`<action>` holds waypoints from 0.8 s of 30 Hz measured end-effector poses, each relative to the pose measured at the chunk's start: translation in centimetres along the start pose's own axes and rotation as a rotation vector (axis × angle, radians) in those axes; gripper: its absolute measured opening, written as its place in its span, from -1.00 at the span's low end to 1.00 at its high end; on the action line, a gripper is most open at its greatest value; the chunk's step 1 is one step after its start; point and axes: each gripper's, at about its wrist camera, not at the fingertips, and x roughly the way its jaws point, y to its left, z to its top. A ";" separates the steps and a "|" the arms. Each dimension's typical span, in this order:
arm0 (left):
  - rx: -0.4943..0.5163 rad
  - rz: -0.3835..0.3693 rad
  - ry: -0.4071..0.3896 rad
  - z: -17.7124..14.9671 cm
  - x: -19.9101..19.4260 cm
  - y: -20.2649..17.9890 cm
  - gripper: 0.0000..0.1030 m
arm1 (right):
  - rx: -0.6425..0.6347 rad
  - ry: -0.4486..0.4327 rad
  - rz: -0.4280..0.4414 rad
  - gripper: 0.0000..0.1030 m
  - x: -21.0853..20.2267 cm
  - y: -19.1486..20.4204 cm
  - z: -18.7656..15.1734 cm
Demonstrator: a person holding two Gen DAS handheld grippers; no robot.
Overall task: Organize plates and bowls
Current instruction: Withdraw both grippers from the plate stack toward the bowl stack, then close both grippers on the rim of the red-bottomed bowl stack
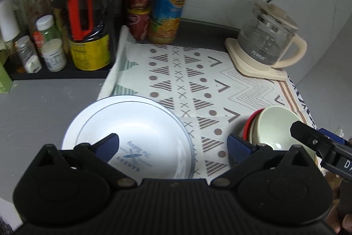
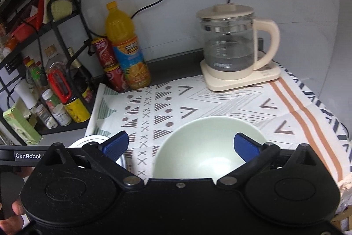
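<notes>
My left hand-held gripper (image 1: pixel 172 148) hangs with its jaws spread wide and nothing between them, above the white plate (image 1: pixel 129 136); the plate lies half on the patterned cloth (image 1: pixel 204 85) and half on the bare grey surface (image 1: pixel 39 102); my right hand-held gripper (image 2: pixel 180 145) is likewise wide and empty, over the pale green bowl (image 2: pixel 204 153); that bowl sits topmost in a small stack (image 1: pixel 253 124), with a red rim showing beneath it, well apart from the plate on the same cloth; further back stand a glass kettle (image 2: pixel 228 52) on its cream base, an orange juice bottle (image 2: pixel 125 45) and two red cans (image 2: pixel 110 65) stacked beside it.
</notes>
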 end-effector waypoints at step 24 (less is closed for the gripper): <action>0.155 -0.116 0.083 1.5 4.3 -5.5 0.99 | 0.122 0.022 -0.177 0.99 -1.1 -5.6 -0.9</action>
